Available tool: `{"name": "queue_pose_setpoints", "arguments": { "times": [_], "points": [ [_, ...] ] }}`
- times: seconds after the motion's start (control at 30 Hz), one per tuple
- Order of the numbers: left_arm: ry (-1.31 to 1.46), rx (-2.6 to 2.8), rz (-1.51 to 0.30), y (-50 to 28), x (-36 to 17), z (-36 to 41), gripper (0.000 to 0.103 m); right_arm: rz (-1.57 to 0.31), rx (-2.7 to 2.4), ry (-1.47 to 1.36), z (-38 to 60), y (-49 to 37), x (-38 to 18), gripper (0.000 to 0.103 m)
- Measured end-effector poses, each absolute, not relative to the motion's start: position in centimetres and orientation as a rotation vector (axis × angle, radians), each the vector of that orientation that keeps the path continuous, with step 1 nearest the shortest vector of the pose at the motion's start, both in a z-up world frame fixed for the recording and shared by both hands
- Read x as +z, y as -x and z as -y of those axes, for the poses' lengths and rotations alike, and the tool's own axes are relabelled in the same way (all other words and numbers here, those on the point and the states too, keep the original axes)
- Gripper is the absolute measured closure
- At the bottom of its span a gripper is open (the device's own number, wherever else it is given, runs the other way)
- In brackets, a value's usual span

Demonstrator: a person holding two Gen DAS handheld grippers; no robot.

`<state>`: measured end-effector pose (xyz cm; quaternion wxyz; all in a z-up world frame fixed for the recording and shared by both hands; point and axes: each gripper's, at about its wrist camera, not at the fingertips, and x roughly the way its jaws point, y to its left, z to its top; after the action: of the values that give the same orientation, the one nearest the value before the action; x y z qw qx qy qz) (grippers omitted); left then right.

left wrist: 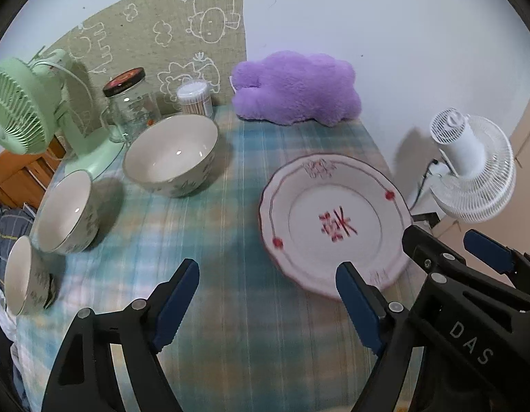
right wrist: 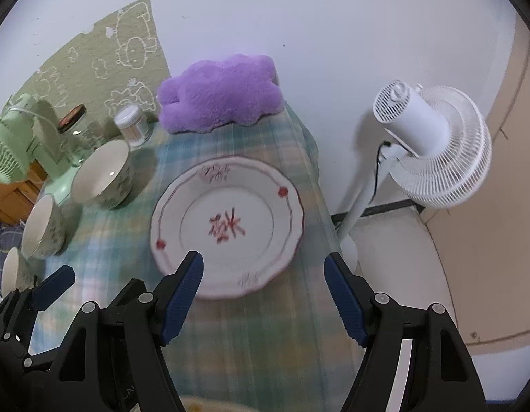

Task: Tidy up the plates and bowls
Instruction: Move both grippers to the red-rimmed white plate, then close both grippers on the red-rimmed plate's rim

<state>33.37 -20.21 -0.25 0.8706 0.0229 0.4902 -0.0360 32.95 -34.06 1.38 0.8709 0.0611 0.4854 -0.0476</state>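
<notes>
So both grippers are up over the near end of a table with a blue-green plaid cloth (left wrist: pixel 203 226), tilted down at the dishes. The left gripper (left wrist: pixel 268 305) has its blue-padded jaws spread wide with nothing between them, just bare cloth under the gap. The right gripper (right wrist: pixel 265 295) is the same deal, jaws well apart and empty. The main thing here is the plate (right wrist: pixel 227 226), white with a scalloped reddish rim and a red pattern in the middle, lying flat on the right half of the table. In the right wrist view it sits just beyond the fingertips, with the left pad overlapping the plate's near edge and the right pad out past its right side; I can't tell if anything actually touches. From the left wrist view the plate is off to the right of the gap, the right pad covering its near rim. Over on the left there are three bowls in a line: a big bowl (left wrist: pixel 172 154) farthest, a middle bowl (left wrist: pixel 66 213) nearer, and a small bowl (left wrist: pixel 24 274) nearest at the left edge, all well apart from the plate. Behind them are a green fan (left wrist: pixel 21 110), a glass jar (left wrist: pixel 131 103), a container of cotton swabs (left wrist: pixel 194 98) and a purple plush (left wrist: pixel 295 89) against the wall. A white fan (right wrist: pixel 433 147) stands off to the right of the table.
</notes>
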Motion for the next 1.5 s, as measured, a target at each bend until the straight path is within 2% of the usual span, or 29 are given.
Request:
{"name": "queue_pose_setpoints", "arguments": {
  "times": [0.43,0.57,0.67,0.77,1.0,1.5],
  "points": [
    [-0.078,-0.040,-1.068,-39.6,-5.2,22.0,0.022,-1.048,-0.130,-0.173,36.7,-39.8,-3.9,0.028],
    [-0.085,-0.050,-1.101,-40.4,-6.8,22.2,0.033,-1.091,-0.121,-0.167,36.6,-41.0,-5.5,0.042],
    [-0.076,-0.066,-1.112,-40.7,-7.4,22.3,0.035,-1.095,-0.127,-0.152,36.5,-41.3,-6.1,0.042],
    [-0.062,-0.086,-1.129,-40.9,-8.0,22.4,0.044,-1.097,-0.142,-0.131,36.4,-41.3,-6.3,0.048],
    [-0.088,-0.072,-1.128,-40.3,-7.9,22.5,0.044,-1.119,-0.132,-0.121,36.2,-40.9,-6.2,0.048],
    [-0.065,-0.011,-1.224,-34.7,-8.0,16.7,0.046,-1.219,0.057,-0.114,31.1,-35.6,-6.0,0.049]
  ]
}}
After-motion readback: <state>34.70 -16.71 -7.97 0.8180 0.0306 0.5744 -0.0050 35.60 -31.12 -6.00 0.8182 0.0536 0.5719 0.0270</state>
